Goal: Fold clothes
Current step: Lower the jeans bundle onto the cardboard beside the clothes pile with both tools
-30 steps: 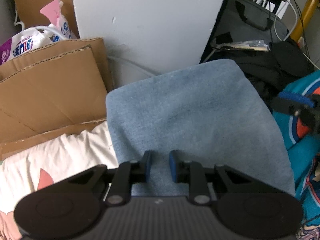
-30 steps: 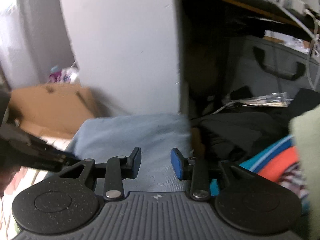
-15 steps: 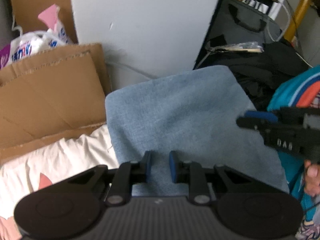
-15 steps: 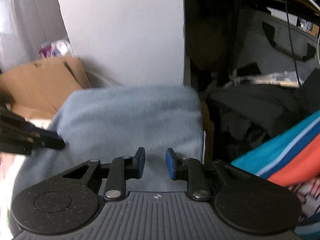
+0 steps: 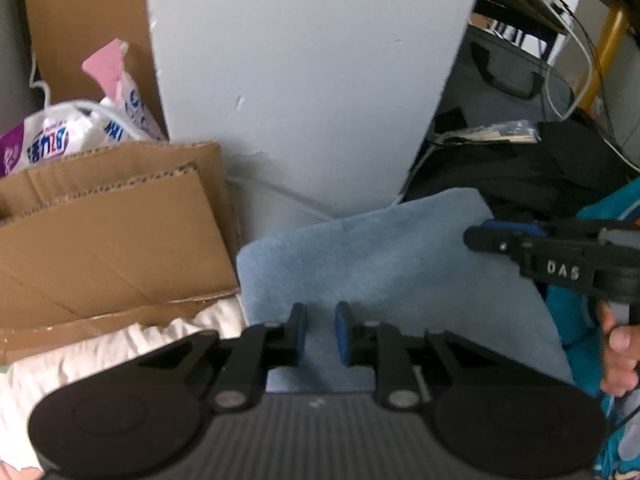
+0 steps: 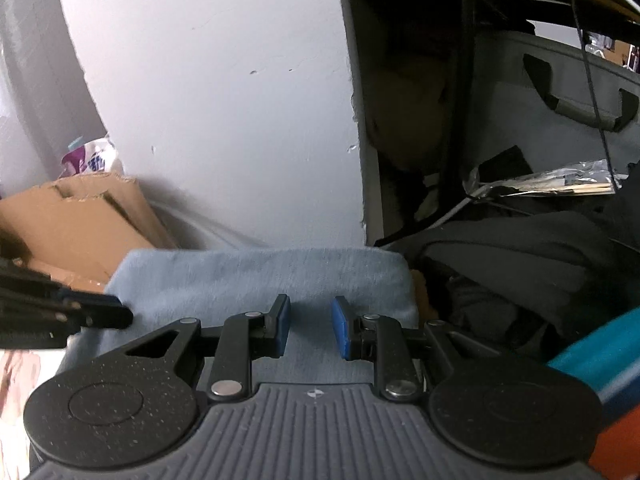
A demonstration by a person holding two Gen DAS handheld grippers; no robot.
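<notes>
Lettering "DAS" on right hand-held gripper [image 5: 486, 236] | both hand-held grippers released over blue garment [image 5: 380, 268]

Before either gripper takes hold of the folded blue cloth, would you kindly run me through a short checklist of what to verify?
1. Blue cloth lies folded and flat: ok.
2. Left gripper over the cloth's near edge, fingers apart, nothing pinched between them: ok.
3. Right gripper over the cloth, a gap between its fingers after they closed a little: ok.
4. The two grippers apart, at opposite sides of the cloth: ok.
5. Cardboard beside the cloth, not on it: ok.
6. Whether the black clothing at the cloth's right edge touches it: cannot tell.
</notes>
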